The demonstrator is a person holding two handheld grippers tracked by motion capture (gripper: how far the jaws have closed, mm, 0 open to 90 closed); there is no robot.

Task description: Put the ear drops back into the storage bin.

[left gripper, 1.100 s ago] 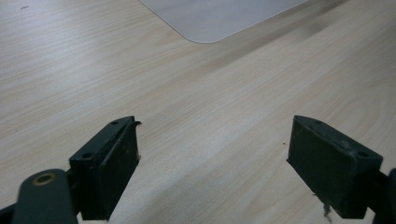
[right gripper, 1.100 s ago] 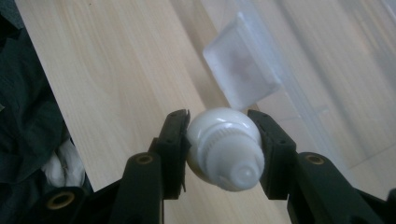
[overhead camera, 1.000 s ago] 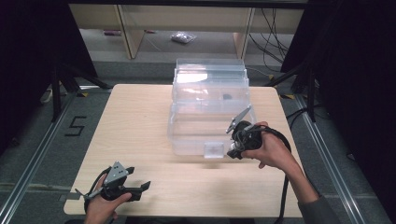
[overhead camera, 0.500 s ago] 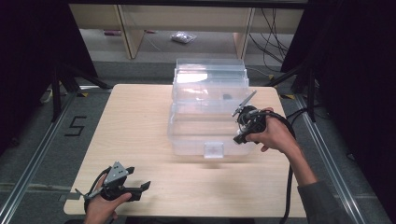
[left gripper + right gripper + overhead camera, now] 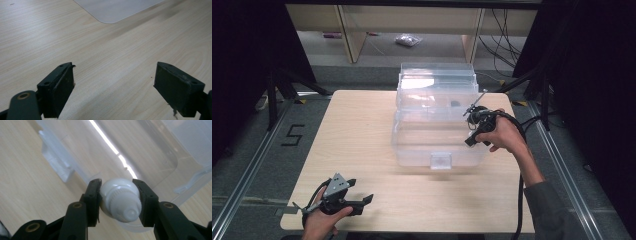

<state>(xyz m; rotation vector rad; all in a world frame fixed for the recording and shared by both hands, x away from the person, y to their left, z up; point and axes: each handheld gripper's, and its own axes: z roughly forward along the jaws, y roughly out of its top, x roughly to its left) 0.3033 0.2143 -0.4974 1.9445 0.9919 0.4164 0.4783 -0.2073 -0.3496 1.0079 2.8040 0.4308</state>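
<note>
Over the last second the right hand travelled away from the front edge of the clear plastic bin (image 5: 437, 125) and further along its right side, so the carry looked headed for a drop into the bin. That bin sat mid-worktop (image 5: 362, 130), lid off. The right claw (image 5: 117, 195) was clamped on a small white bottle (image 5: 120, 198), held above the bin's rim; its ribbed cap pointed back toward the camera, its long axis running along the jaws. The left claw (image 5: 113, 85) rested idle near the worktop's front corner, jaws wide apart and holding nothing.
</note>
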